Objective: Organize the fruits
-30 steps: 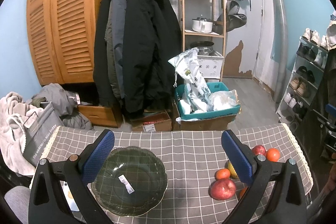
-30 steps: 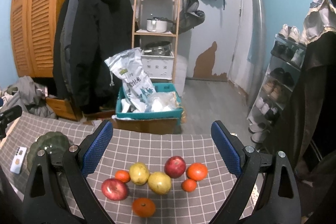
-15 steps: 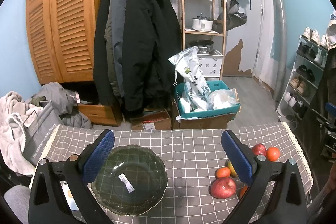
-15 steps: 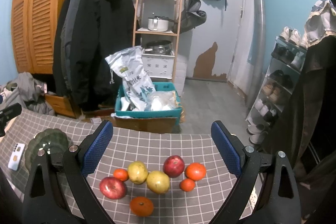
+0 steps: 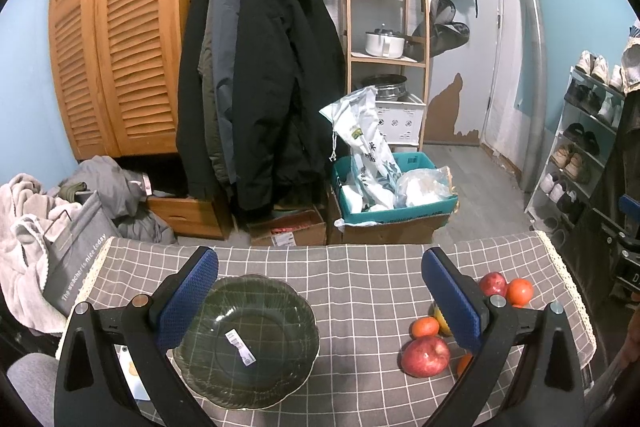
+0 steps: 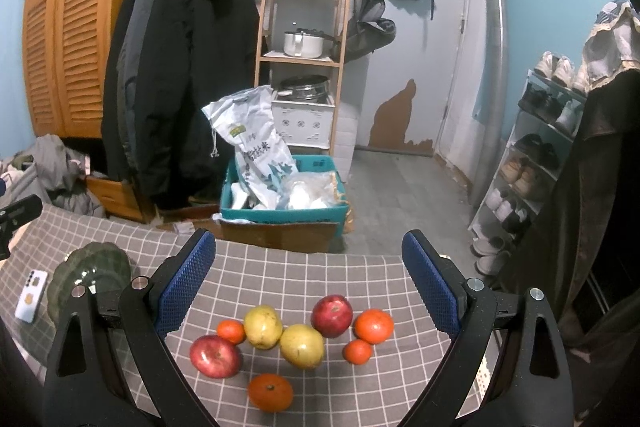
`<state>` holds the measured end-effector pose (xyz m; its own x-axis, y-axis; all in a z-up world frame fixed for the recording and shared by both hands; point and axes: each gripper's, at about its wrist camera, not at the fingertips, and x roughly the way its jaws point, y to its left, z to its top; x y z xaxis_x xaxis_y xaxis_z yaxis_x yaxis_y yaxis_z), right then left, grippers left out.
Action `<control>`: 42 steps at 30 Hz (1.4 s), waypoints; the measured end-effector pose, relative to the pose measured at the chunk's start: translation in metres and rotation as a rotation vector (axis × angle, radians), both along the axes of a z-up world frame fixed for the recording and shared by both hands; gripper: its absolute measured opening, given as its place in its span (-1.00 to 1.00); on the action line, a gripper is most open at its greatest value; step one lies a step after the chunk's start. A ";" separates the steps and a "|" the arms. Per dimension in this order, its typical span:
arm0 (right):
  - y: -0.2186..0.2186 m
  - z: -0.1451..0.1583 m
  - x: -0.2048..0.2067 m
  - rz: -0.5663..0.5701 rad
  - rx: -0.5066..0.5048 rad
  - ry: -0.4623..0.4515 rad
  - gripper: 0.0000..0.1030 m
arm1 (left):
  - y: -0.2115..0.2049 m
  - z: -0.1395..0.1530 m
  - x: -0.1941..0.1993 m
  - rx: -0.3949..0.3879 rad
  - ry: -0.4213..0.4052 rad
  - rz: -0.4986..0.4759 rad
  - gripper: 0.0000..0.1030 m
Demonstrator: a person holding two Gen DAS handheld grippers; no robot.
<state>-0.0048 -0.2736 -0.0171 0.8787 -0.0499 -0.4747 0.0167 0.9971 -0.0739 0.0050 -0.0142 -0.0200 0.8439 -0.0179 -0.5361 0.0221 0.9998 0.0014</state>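
Observation:
A dark green glass bowl (image 5: pixel 246 341) with a sticker inside sits on the checked tablecloth (image 5: pixel 360 287), below and between the fingers of my open left gripper (image 5: pixel 318 269). The bowl (image 6: pixel 90 277) also shows at far left in the right wrist view. Several fruits lie in a cluster under my open right gripper (image 6: pixel 308 251): two red apples (image 6: pixel 215 355) (image 6: pixel 332 315), two yellow pears (image 6: pixel 262 326) (image 6: pixel 301 345), and several oranges (image 6: pixel 270 391) (image 6: pixel 373 325). In the left wrist view a red apple (image 5: pixel 425 355) and an orange (image 5: pixel 519 291) lie right of the bowl. Neither gripper holds anything.
A white phone (image 6: pixel 31 295) lies left of the bowl. Beyond the table's far edge stand a teal crate with bags (image 6: pixel 282 203), a coat rack (image 5: pixel 260 79), a wooden shelf (image 6: pixel 306 47) and a shoe rack (image 6: pixel 532 163). Clothes pile up at left (image 5: pixel 36 219).
The right gripper has drifted slightly, so the fruits sit a little lower and more centred in its view. The left view has barely shifted. Both grippers stayed open.

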 end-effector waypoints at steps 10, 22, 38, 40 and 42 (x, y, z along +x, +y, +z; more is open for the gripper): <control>0.005 -0.002 -0.001 0.004 -0.004 0.001 0.80 | 0.001 0.000 0.001 -0.001 0.003 -0.001 0.99; 0.007 -0.001 0.000 0.003 -0.005 0.004 0.80 | 0.001 0.002 0.002 -0.001 0.004 -0.001 0.99; 0.010 0.000 0.001 0.003 -0.007 0.007 0.80 | 0.001 0.003 0.003 -0.001 0.005 0.000 0.99; 0.009 0.000 0.002 0.004 -0.007 0.009 0.80 | 0.002 0.003 0.003 -0.001 0.007 -0.001 0.99; 0.009 0.001 0.002 0.003 -0.008 0.008 0.80 | 0.002 0.003 0.003 0.000 0.008 -0.001 0.99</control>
